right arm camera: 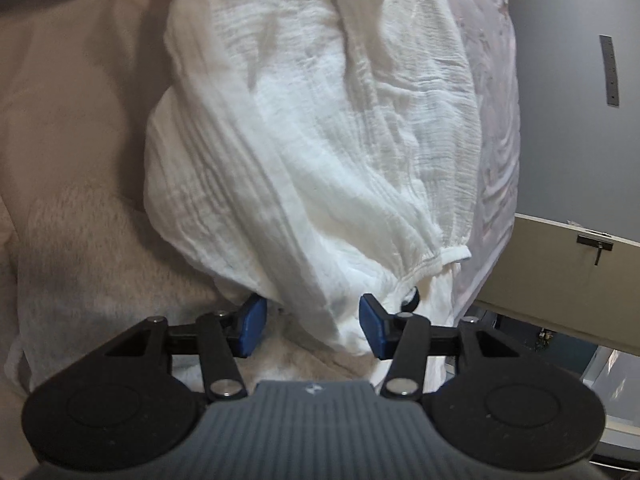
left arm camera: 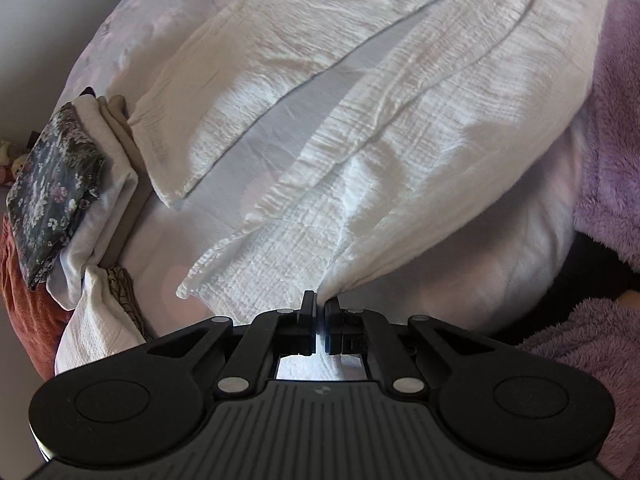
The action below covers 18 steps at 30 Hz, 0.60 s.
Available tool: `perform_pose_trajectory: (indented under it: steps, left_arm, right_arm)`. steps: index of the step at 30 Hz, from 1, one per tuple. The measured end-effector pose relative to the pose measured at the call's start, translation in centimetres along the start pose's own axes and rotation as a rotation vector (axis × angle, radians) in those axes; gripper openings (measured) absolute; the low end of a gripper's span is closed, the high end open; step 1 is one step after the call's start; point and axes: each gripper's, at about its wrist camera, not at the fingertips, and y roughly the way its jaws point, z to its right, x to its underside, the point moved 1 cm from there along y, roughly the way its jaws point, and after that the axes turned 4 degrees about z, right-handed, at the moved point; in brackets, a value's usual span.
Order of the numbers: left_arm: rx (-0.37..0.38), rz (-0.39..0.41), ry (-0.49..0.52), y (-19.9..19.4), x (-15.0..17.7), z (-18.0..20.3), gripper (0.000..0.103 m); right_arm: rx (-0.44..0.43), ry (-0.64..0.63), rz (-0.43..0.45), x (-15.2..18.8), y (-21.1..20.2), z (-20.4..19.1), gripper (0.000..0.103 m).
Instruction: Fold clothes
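Left wrist view: my left gripper (left arm camera: 319,322) has its jaws pinched tight on an edge of the white crinkled garment (left arm camera: 352,152).
Garment: spread across the pale bedsheet (left arm camera: 516,264), two long sections parted by a gap.
Stack: folded clothes (left arm camera: 68,196) at left.
Blanket: purple fleece (left arm camera: 608,152) at right.
Right wrist view: my right gripper (right arm camera: 313,330) stands wide, blue pads (right arm camera: 251,330) either side of hanging garment fabric, not clamped.

White, crinkly pants (left arm camera: 360,128), spread out on the bed with two legs apart like a V. One leg end pinched and lifted at the near edge. In the right wrist view, bunched up and hanging, with a gathered stretchy band (right arm camera: 436,256) at the low end
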Motion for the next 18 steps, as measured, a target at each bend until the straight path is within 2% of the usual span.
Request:
perform_pose_trajectory:
  steps: [1,3,8,9,10,12,18]
  left_arm:
    - [-0.006,0.013,-0.010,-0.5,0.0,-0.1,0.002]
    - [-0.022,0.045,-0.024,-1.4,-0.3,-0.2,0.002]
    - [-0.057,0.151,-0.088,-4.7,-1.1,-1.8,0.001]
    - [-0.065,0.175,-0.092,-5.5,-1.3,-2.0,0.001]
    - [-0.078,0.201,-0.095,-6.4,-1.6,-2.3,0.001]
    - [-0.100,0.253,-0.107,-8.0,-1.8,-2.9,0.001]
    - [-0.142,0.374,-0.131,-13.2,-1.0,-3.9,0.001]
  right_arm:
    - [-0.012,0.028,-0.025,0.0,0.3,0.0,0.007]
    - [-0.006,0.096,-0.044,0.1,0.4,0.3,0.008]
    - [0.125,0.290,-0.030,1.8,-2.1,3.0,0.007]
    - [0.151,0.327,-0.028,2.3,-2.6,3.6,0.006]
    - [0.179,0.357,-0.032,2.7,-3.2,4.4,0.001]
    - [0.229,0.411,-0.043,3.6,-4.2,5.7,0.001]
    - [0.325,0.581,-0.058,5.8,-6.4,8.9,0.001]
